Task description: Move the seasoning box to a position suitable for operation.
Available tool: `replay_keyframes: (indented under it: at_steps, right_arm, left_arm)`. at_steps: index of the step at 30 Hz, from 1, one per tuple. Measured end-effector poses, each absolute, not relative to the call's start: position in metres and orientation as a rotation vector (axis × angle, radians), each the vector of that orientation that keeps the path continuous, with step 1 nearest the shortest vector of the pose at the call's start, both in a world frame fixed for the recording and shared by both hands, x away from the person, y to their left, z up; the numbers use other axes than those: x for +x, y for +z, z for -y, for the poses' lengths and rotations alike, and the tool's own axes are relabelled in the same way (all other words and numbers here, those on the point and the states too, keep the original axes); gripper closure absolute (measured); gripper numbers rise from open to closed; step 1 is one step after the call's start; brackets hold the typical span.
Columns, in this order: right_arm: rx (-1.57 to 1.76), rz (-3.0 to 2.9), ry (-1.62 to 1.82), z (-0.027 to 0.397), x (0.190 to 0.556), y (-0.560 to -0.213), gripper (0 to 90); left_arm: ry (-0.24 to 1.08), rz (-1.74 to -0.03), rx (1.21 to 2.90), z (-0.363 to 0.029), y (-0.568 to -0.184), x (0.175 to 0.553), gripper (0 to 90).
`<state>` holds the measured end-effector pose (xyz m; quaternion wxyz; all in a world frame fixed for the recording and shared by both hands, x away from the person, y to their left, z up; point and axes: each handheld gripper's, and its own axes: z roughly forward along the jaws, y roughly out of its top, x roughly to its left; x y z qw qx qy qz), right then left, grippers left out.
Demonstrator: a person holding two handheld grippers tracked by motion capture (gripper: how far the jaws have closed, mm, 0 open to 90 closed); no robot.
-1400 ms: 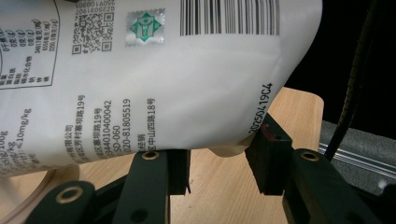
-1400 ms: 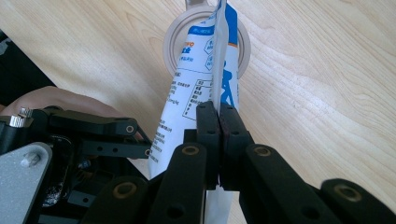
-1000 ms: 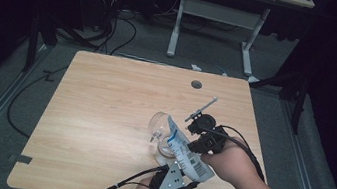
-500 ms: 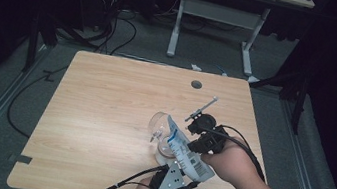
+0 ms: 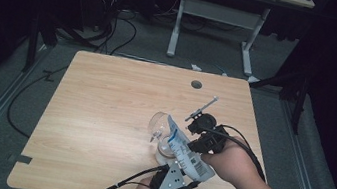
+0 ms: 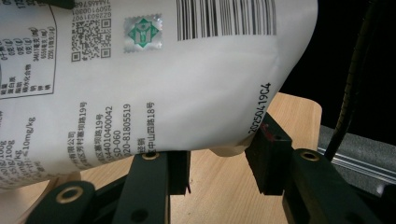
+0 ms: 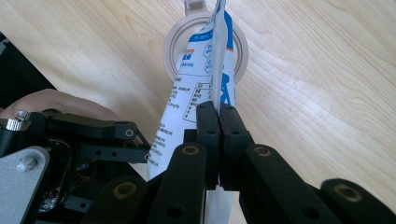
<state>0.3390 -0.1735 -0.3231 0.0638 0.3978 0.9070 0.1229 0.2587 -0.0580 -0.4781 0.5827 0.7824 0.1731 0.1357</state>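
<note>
Pouch (image 7: 205, 70) pinched in right tool (image 7: 218, 140) (white, printed); tipped over jar (image 5: 163, 131)

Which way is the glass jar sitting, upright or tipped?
Tipped. In the high view the glass jar lies on its side on the table, and the right gripper view looks at its round mouth side-on behind the pouch.

The pouch (image 5: 187, 153) is slanting above the table's (image 5: 102, 115) near right part, its upper end over the glass jar (image 5: 161, 133) lying just left of it. The right gripper (image 5: 199, 147) is sitting at the pouch's right edge, the left gripper (image 5: 180, 169) at its near end.
</note>
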Motion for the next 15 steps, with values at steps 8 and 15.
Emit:
replay_keyframes:
  at_steps: [8,15]
  right_arm:
    - [1.194,-2.74,0.367,0.173,0.34,-0.3238,89.3]
    - [1.194,-2.738,0.37,0.1728,0.3402,-0.3239,89.4]
  left_arm:
    - [0.316,-0.405,1.825,0.0583,-0.4785,0.2588,63.3]
    - [0.316,-0.406,1.823,0.0583,-0.4786,0.2592,63.4]
